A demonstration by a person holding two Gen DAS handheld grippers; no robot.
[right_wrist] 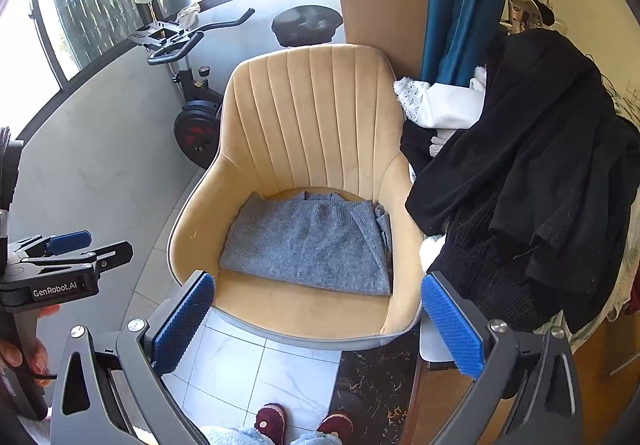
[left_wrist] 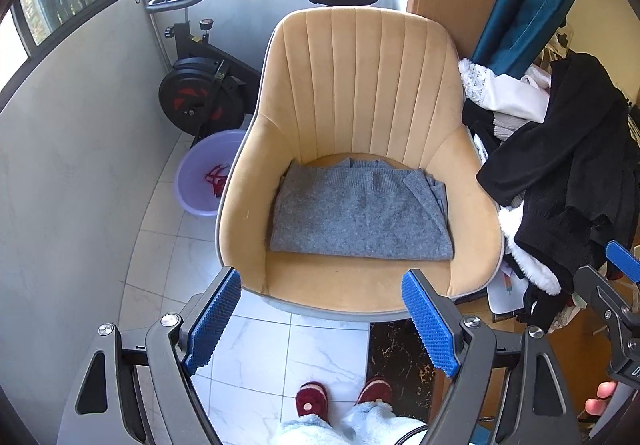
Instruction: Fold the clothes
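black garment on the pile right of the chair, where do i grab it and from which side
Take the black garment at the loose hem hanging over the pile's chair-facing side, coming from the chair side with the right gripper; that edge droops free, so the open fingers can straddle it.

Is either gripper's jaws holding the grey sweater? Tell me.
No: the folded grey sweater lies alone on the chair seat, with both grippers' jaws open and empty in front of it.

Home; exercise bike (left_wrist: 200,85); armchair (left_wrist: 360,85); clothes pile (left_wrist: 560,165)
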